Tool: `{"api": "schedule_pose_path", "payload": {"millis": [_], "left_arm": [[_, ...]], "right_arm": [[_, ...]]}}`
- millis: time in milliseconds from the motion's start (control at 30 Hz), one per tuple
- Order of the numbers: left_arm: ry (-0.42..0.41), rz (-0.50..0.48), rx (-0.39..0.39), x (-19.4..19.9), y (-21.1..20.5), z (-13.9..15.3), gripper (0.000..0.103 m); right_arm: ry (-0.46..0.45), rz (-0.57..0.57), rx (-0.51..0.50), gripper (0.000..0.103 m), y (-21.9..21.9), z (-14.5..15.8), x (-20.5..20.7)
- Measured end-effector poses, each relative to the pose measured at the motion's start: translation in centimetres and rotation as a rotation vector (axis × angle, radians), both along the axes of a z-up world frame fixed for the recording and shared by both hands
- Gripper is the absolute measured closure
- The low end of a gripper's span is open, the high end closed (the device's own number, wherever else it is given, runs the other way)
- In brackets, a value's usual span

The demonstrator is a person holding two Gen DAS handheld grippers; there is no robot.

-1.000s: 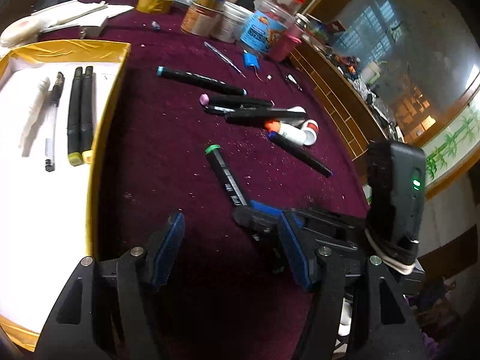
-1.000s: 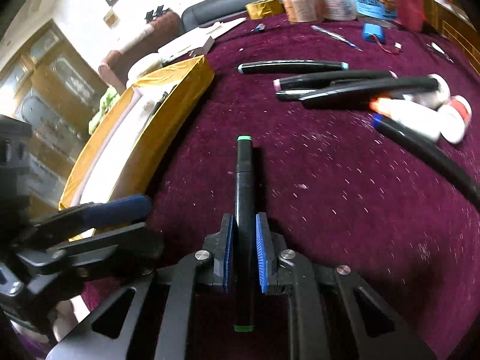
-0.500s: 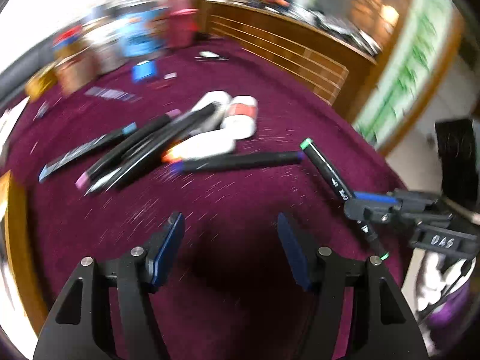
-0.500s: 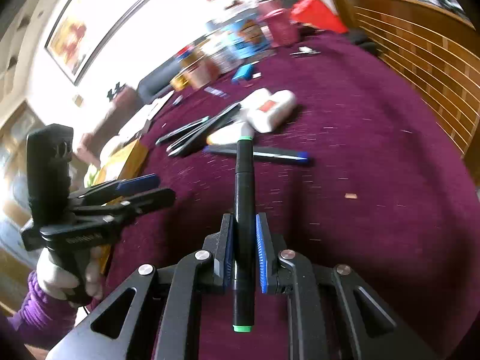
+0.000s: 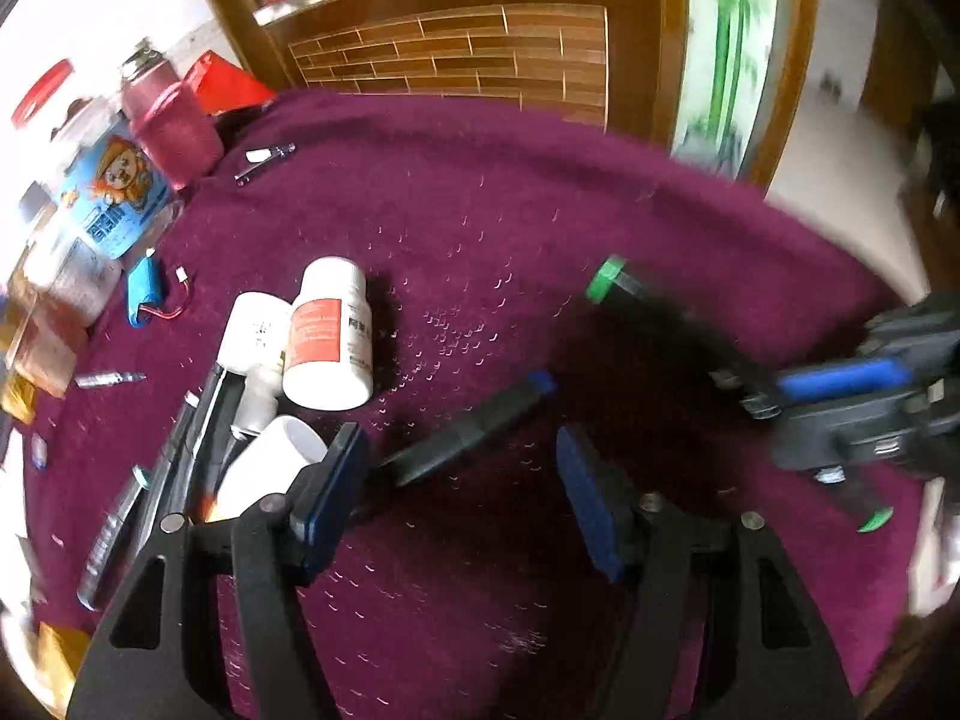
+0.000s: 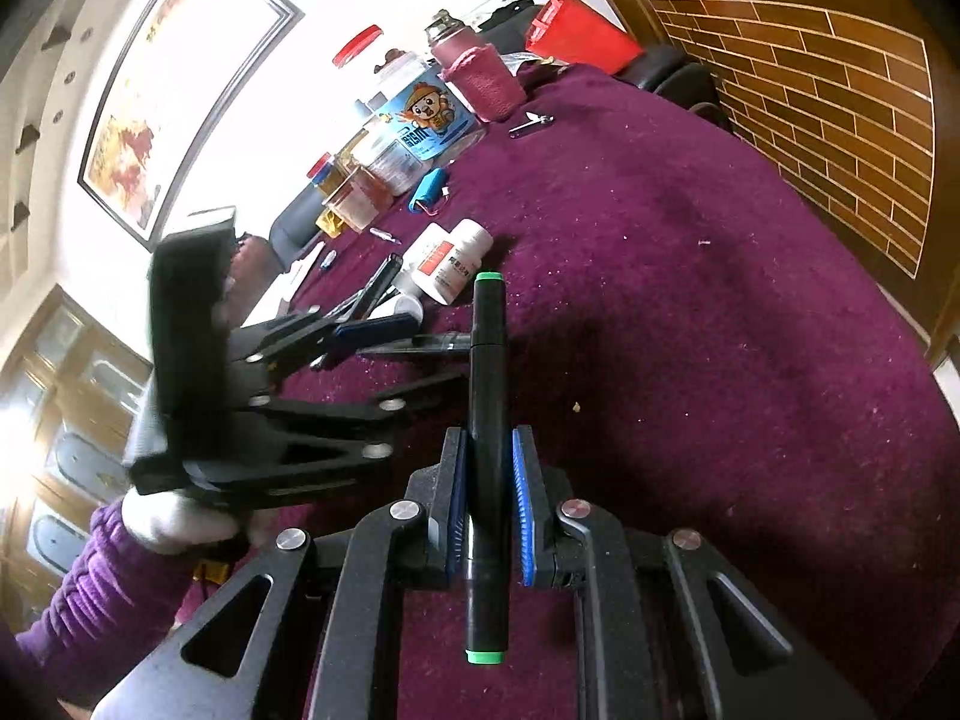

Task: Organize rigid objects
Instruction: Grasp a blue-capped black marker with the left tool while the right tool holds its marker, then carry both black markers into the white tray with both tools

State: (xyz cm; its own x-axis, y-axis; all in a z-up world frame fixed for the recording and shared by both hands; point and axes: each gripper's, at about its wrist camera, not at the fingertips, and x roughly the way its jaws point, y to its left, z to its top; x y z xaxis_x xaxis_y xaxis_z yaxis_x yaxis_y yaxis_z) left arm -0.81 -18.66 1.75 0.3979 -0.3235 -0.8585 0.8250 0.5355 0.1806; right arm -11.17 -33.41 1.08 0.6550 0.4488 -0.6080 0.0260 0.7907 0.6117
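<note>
fuzzy maroon cloth (image 6: 690,312); matt black marker (image 6: 487,420); glossy white plastic bottle (image 5: 329,336); wooden panelling (image 5: 480,54).

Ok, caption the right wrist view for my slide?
Right gripper clamps a green-capped black marker above the maroon table, left gripper open alongside.

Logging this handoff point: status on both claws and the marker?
Right claw shut on green-capped marker, lifted off cloth. Left claw open, empty, over blue-tipped pen. Nothing blocking.
</note>
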Motion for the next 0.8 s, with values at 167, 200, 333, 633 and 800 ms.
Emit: {"api": "schedule_pose_path", "payload": {"millis": [167,200,333,633,800], "left_arm": [[0.129,0.045,-0.031,1.0,1.6,0.2,0.059],[0.155,0.049,-0.042,0.9,2.1,0.3,0.064],[0.195,0.05,-0.04,-1.0,4.6,0.4,0.066],[0.114,0.07,-0.087,-3.3,5.0,0.0,0.049],[0.086,0.139,-0.187,-3.6,6.2,-0.4,0.083]], "right_arm": [[-0.002,0.009,0.024,0.09,0.0,-0.5,-0.1],[-0.002,0.011,0.025,0.09,0.0,-0.5,-0.1],[0.005,0.014,0.02,0.09,0.3,-0.8,0.0],[0.04,0.019,-0.012,0.09,1.9,-1.3,0.8],[0.048,0.015,-0.044,0.09,2.6,-1.0,0.6]]}}
